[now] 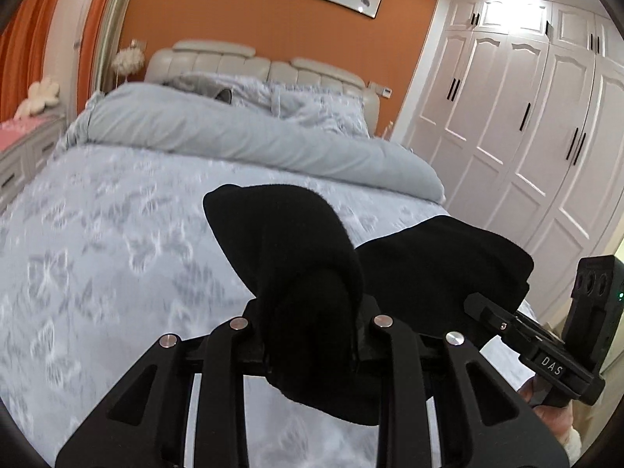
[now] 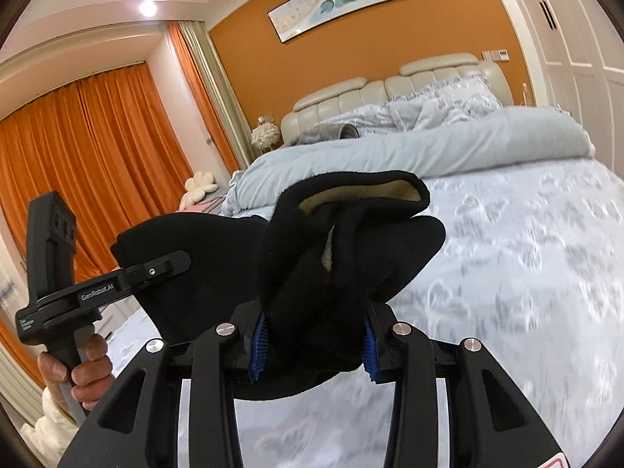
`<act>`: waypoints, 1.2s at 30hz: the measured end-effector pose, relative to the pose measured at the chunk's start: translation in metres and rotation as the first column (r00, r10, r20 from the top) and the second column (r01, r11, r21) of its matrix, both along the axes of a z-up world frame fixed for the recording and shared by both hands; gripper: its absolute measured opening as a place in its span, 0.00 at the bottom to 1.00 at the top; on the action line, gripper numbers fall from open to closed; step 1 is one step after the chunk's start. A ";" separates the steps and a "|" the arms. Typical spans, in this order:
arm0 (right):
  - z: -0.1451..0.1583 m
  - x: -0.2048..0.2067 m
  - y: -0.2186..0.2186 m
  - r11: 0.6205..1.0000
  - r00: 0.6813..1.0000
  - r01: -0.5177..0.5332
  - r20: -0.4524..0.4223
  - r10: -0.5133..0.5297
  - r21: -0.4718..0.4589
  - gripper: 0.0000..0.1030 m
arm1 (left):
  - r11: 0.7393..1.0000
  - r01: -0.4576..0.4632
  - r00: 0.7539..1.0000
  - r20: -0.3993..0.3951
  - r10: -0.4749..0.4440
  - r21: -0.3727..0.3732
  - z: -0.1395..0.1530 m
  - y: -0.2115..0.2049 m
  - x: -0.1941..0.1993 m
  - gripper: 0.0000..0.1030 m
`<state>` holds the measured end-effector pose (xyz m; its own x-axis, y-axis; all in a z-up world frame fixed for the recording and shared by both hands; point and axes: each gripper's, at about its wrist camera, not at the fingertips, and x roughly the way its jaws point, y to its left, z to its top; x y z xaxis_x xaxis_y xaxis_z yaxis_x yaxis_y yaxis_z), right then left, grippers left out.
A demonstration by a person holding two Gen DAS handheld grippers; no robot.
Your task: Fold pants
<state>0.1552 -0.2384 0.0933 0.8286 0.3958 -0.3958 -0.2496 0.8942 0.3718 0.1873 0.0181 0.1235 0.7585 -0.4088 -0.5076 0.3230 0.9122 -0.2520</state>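
- We hold the black fleece-lined pants (image 2: 343, 257) up above the wide bed with the pale blue flower-print cover (image 1: 97, 241), gripped in both tools at once.
- Our left gripper (image 1: 312, 335) is clamped on a bunch of the black cloth, which spills over and under its jaws.
- Our right gripper (image 2: 314, 345) is likewise closed on a thick wad of fabric, pinched between its blue ribbed pads (image 2: 259, 337); a cream lining shows at the opening above.
- The cloth stretches between the two tools, off the bed cover and nearer its foot than the rolled grey duvet (image 1: 234, 136) by the headboard.
- We judge the fold barely begun or mid-carry: no neat crease shows and nothing lies flat.
- What is left, as we see it: lay the pants on the cover, fold them and smooth them down.
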 end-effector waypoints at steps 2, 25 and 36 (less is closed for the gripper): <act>0.000 0.020 -0.001 1.000 1.000 0.004 0.012 -0.004 -0.010 0.35 | 1.000 -0.007 1.000 0.017 0.007 0.002 -0.002 -0.003 0.018 0.24; -0.194 0.135 -0.057 0.990 0.912 0.109 -0.405 -0.062 0.094 0.61 | 0.975 -0.116 0.972 -0.179 0.151 0.189 -0.194 0.018 0.120 0.68; -0.115 0.164 -0.016 0.984 0.951 0.145 -0.261 -0.168 -0.106 0.16 | 0.972 -0.222 0.944 -0.231 0.234 0.074 -0.130 0.028 0.154 0.87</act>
<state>0.3188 -0.2545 -0.0214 0.7365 0.2250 -0.6380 -0.0057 0.9451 0.3266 0.3413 0.0460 -0.0064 0.6845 -0.2111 -0.6978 0.0413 0.9669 -0.2520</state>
